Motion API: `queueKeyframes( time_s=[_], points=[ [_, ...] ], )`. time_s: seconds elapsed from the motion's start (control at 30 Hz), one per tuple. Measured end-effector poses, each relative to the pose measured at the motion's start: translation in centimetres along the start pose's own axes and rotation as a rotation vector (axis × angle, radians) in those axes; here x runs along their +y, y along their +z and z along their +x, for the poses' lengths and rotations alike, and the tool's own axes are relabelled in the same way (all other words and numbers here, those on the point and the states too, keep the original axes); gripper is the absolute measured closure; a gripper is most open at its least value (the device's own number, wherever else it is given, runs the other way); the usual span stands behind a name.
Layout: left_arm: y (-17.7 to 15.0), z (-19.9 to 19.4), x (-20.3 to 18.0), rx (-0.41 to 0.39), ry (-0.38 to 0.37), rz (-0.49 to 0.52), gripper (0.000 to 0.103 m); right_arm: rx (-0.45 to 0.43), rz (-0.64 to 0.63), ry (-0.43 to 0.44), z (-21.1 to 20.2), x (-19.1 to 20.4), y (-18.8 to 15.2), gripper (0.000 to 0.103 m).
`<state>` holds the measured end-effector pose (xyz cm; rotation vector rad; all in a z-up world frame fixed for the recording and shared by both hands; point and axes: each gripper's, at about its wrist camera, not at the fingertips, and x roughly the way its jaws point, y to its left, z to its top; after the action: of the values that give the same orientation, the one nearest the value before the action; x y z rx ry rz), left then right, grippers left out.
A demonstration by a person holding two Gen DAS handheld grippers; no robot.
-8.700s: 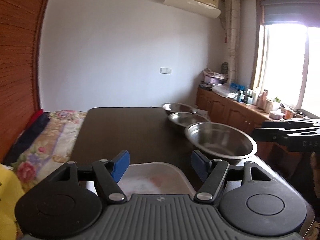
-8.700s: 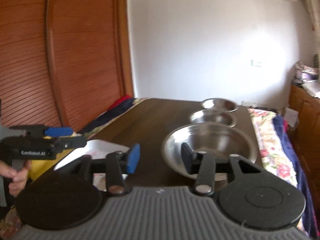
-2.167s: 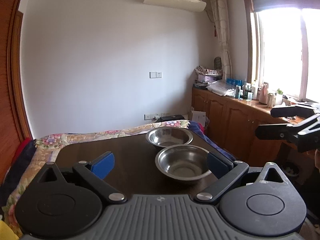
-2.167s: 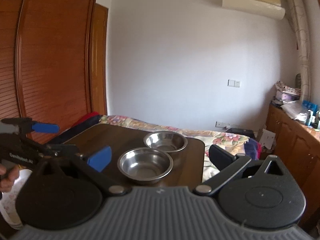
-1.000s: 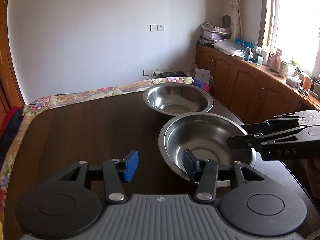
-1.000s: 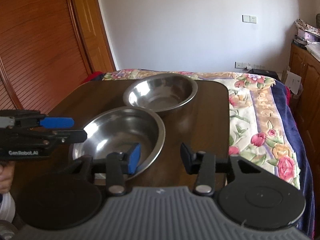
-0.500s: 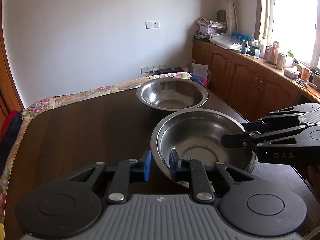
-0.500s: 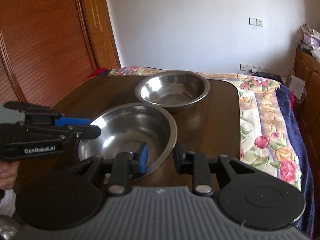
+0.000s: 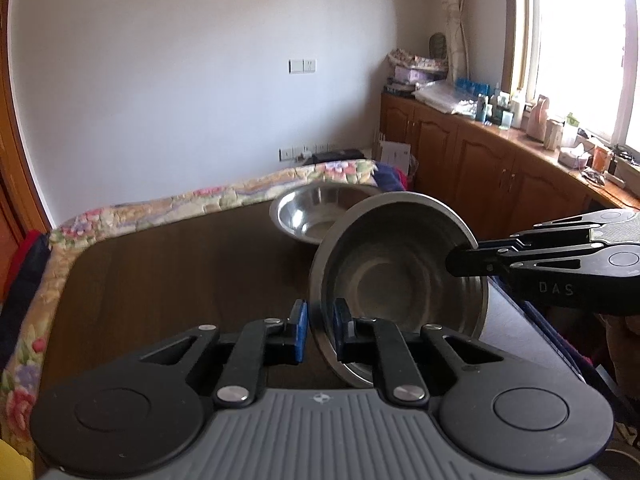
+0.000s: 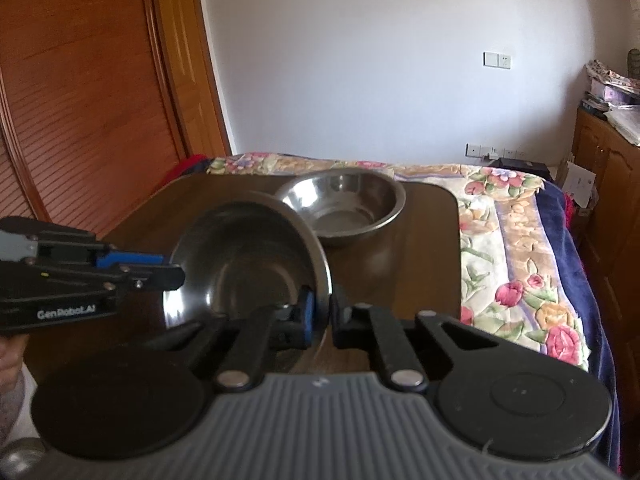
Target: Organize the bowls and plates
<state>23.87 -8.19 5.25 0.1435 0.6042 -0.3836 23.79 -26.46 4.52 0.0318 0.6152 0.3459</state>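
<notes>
- Left claw [image 9: 318,330]: my jaws have just been closing, now clamped on the near-left rim of the nearer steel bowl [image 9: 394,276]. Rim sits between the blue pad and the black one.
- Right claw [image 10: 320,314]: jaws pinched down on the opposite rim of the same bowl [image 10: 244,260], nearly no gap left. In the left wrist view its fingertips [image 9: 464,262] reach in over the right edge of the bowl.
- So I have the bowl gripped from both sides. It is tipped up steeply, open side facing the left wrist camera, far rim raised. Lower edge is hidden behind my claws, so I cannot tell whether it touches the table [image 9: 168,276].
- Second steel bowl [image 9: 316,210] sits upright on the far end of the dark wooden table, just behind the tilted one; the raised rim overlaps it in both views. Contact between the two: cannot tell.
- From the right wrist, the left claw [image 10: 170,276] comes in from the left at the bowl's rim, a bit of the person's hand [image 10: 14,356] behind it.
- Floral bedspread [image 10: 516,264] wraps the far and right sides of the table. Wooden cabinets [image 9: 480,160] run under the window with clutter on top.
</notes>
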Motion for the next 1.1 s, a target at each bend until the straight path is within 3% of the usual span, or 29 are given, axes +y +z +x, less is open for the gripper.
queueKeyframes(
  time_s=[0.57,1.1],
  points=[
    [-0.6,-8.4,-1.8,-0.112,-0.024,0.035,0.06,-0.131,-0.063,-0.027,-8.0,3.1,0.3,0.093],
    [-4.9,-14.3,-3.0,-0.15,-0.069,0.031,0.06,-0.163,-0.108,-0.043,-12.7,5.3,-2.0,0.093]
  ],
)
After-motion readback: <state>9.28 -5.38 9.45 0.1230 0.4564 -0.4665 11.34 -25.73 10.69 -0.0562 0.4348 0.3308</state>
